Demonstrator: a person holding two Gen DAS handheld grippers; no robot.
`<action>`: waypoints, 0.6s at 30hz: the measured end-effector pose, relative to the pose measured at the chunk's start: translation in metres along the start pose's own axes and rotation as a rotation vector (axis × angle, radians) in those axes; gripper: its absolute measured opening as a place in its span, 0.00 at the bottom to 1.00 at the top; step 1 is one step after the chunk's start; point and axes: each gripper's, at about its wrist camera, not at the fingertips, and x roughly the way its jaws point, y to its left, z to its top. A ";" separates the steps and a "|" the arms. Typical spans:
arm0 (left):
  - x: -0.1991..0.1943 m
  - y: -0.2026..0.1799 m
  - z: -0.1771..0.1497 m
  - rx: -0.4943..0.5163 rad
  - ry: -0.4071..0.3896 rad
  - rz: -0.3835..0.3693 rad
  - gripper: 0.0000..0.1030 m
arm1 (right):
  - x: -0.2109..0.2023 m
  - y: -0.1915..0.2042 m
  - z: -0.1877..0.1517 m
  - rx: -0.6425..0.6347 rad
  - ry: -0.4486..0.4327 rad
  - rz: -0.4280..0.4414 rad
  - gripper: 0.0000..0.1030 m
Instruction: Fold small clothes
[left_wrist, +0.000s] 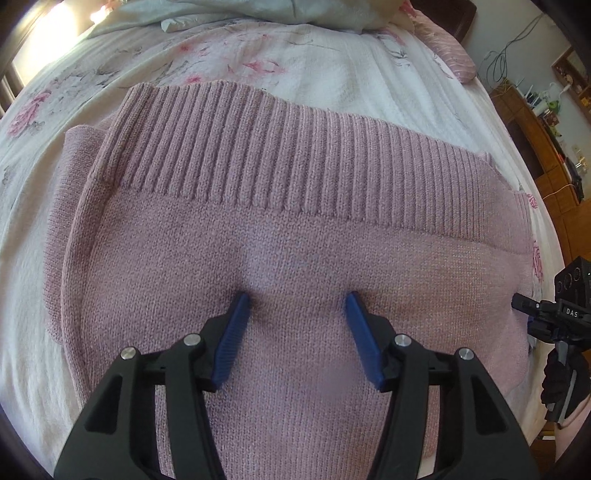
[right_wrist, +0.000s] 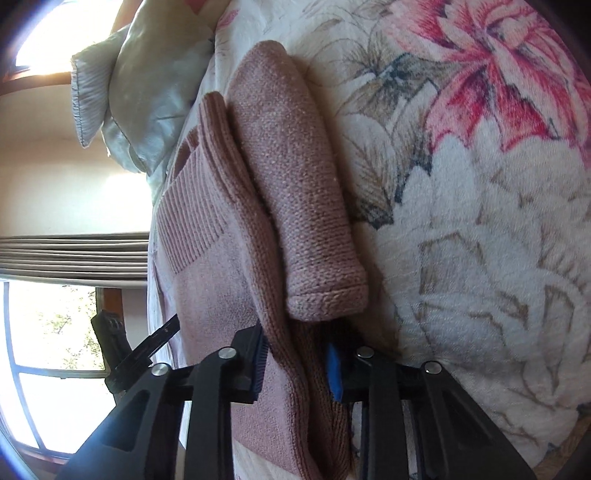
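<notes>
Mid-fold: sweater (left_wrist: 280, 229) flat on bed (left_wrist: 332, 74). Left gripper (left_wrist: 297, 301) fingers wide, pressing the middle. Right gripper (right_wrist: 295, 347) pinches side edge; next, carry it across.

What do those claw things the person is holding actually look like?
Each is a black plastic frame with angular cut-outs and round silver pivot bolts. The left gripper and right gripper both end in two flat blue ribbed pads. One body carries white "DAS" lettering, and the hand holding it wears a black glove.

You have a bed (left_wrist: 332, 74) with a white flowered cover. On it lies a pink knit sweater (left_wrist: 280, 236), folded. A pale green quilt (left_wrist: 229, 14) is bunched at the far end.
</notes>
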 end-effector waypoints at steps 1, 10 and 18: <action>0.001 0.000 0.001 0.000 -0.001 -0.002 0.55 | -0.001 -0.002 -0.001 -0.001 0.000 -0.003 0.23; 0.003 0.000 0.003 0.005 0.001 -0.006 0.55 | 0.004 0.005 -0.002 -0.009 -0.006 -0.059 0.20; -0.003 0.005 0.004 -0.012 0.007 -0.030 0.53 | 0.006 0.019 0.001 0.013 -0.007 -0.104 0.20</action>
